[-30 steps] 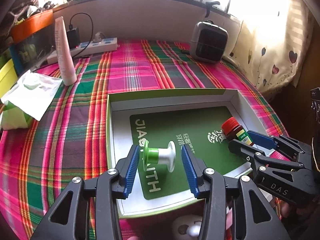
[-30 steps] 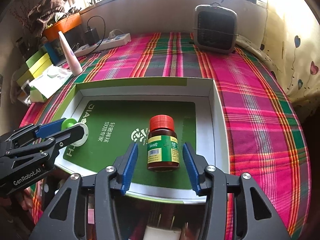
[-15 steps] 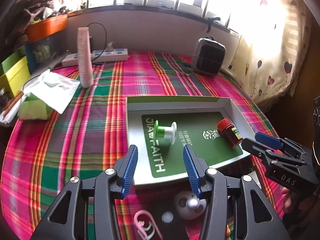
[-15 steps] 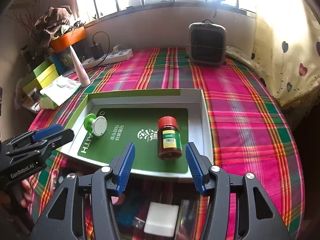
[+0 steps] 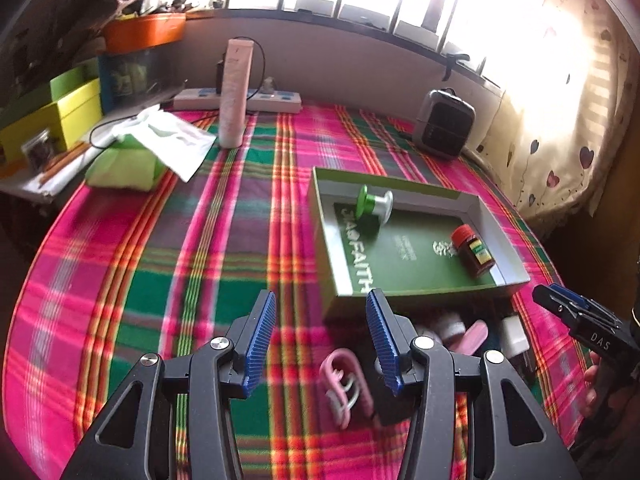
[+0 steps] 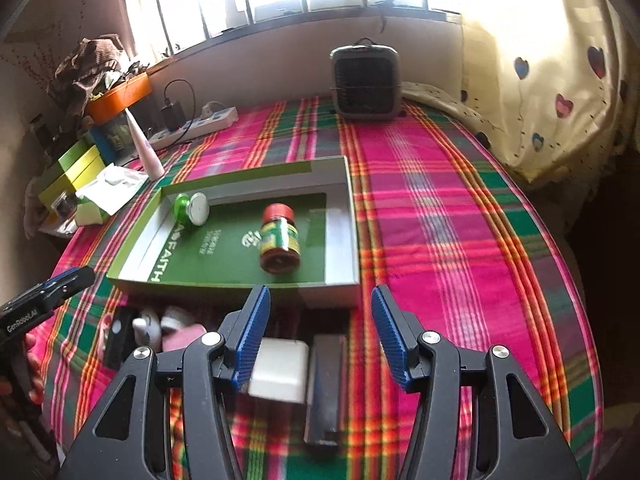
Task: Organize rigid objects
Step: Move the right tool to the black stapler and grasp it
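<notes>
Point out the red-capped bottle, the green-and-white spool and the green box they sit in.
red-capped bottle (image 6: 279,236): right wrist view, on its yellow-green label.
green-and-white spool (image 5: 374,205): left wrist view, on its middle barrel.
green box (image 6: 332,293): right wrist view, on its near wall.

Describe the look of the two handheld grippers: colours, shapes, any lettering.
Both are alike: the left gripper and the right gripper have black angular frames with triangular cut-outs, silver round screw heads at the joints, and two blue ribbed finger pads each. Seen from the side, the left gripper carries white "GenRobot.AI" lettering, and the right one reads "DAS". No cables or sleeves are visible.
</notes>
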Demonstrator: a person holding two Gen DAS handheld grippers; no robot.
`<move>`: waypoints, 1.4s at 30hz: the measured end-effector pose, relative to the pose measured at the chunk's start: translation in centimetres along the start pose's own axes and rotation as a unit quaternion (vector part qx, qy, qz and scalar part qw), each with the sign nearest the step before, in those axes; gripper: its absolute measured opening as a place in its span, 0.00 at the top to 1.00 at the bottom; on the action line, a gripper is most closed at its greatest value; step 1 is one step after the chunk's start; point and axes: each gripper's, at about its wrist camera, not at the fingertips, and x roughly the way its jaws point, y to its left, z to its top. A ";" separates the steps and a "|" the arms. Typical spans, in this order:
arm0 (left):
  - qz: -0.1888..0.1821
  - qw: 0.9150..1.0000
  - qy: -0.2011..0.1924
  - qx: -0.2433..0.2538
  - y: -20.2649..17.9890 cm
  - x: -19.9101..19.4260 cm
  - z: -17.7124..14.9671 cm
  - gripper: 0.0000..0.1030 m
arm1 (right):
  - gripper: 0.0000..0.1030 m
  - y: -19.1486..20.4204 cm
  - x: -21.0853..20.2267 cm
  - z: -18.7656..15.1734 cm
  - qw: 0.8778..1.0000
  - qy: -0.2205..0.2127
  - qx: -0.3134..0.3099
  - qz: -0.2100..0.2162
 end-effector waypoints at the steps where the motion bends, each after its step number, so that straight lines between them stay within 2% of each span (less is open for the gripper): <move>1: 0.002 1.000 0.001 -0.002 0.1 -0.1 -0.3 0.55 | 0.48 -0.2 -0.1 -0.3 1.000 0.001 0.000 -0.001; 10: -0.005 1.000 0.017 -0.013 0.5 -0.6 -2.9 0.55 | 0.48 -1.6 -0.6 -3.3 1.000 0.020 0.001 -0.008; 21: -0.008 0.999 0.033 -0.010 0.5 -0.4 -4.3 0.55 | 0.48 -1.0 -0.6 -5.4 0.999 0.039 -0.025 -0.005; 29: -0.008 0.999 0.039 -0.006 0.3 -0.2 -4.5 0.55 | 0.47 0.1 0.4 -5.6 0.996 0.043 -0.062 -0.039; 42: -0.007 0.999 0.048 0.007 -0.9 0.7 -4.3 0.54 | 0.48 -2.0 0.7 -4.7 0.997 0.035 -0.046 -0.054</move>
